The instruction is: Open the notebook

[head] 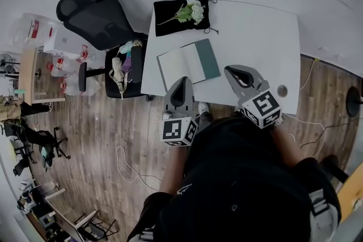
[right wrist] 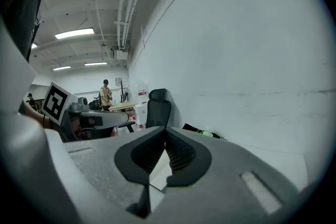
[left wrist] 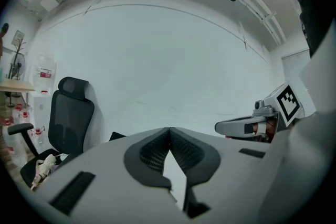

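Note:
The notebook (head: 188,63) lies open on the white table (head: 255,31), a blank white page on its left and a grey-green cover on its right. My left gripper (head: 182,82) hovers over the table's near edge just below the notebook, shut with nothing between its jaws. My right gripper (head: 230,70) hangs to the right of the notebook, also shut and empty. In the left gripper view the jaws (left wrist: 169,130) meet at the tips against the bare wall, with the right gripper (left wrist: 245,126) off to the side. In the right gripper view the jaws (right wrist: 165,130) meet the same way.
A black cloth with white flowers (head: 182,15) lies at the table's far left corner. A small round object (head: 282,90) sits near the right front edge. A black office chair (head: 97,24) with clutter stands left of the table. Cables (head: 133,170) trail on the wooden floor. A person (right wrist: 106,93) stands far off.

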Demonstrator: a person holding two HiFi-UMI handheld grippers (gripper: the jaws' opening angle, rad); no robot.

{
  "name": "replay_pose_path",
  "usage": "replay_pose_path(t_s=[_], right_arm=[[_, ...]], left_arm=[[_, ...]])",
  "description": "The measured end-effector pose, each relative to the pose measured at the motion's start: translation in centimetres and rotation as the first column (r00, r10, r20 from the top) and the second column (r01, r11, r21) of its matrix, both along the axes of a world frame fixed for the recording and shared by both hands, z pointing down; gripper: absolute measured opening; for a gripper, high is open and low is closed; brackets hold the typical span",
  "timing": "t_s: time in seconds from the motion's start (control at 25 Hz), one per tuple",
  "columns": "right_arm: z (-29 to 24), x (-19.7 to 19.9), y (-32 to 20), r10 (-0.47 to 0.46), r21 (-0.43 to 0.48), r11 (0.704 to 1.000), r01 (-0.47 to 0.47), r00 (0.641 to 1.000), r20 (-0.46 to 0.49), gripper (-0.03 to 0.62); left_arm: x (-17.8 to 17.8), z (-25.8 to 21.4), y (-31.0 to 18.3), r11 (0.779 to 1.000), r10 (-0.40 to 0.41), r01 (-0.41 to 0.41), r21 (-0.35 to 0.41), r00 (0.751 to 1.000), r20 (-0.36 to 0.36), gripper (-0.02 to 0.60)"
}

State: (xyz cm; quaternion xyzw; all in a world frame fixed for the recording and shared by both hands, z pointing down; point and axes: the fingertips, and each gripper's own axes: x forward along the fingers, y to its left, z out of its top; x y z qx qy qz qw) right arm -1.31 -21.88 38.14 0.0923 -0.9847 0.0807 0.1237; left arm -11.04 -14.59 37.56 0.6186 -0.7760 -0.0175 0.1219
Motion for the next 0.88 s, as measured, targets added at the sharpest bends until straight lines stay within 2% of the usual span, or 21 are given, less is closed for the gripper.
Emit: replay_pose_path(t_s=[0.24,0.48,0.64,0.88], right_arm=[[-3.1,-0.2,-0.6,-0.036,0.058,0.998,0.034,0.998,0.043,0.005],[-6.8,-0.2,-0.7,-0.096,0.054,0.994,0.090,0.988,0.122,0.005],[-9.0,-0.1,-1.2,-0.097,0.037,0.995,0.092,0.981,0.169,0.005],[-10.8,0.0,-1.2,-0.106,0.047,0.994,0.098,0.975,0.197,0.005]], left_arm=[[-1.9,-2.2,-0.1,0.999,-0.043,0.042,0.014,0.997,0.068,0.006],[-2.0,-4.8,-0.4,0.999,-0.009,0.004,0.054,0.996,0.087,0.006],[-2.2,-6.2,-0.6,0.997,-0.002,-0.005,0.081,0.996,0.087,0.006],[-2.2,-8.6,-0.9,0.993,0.021,-0.036,0.110,0.991,0.133,0.006]])
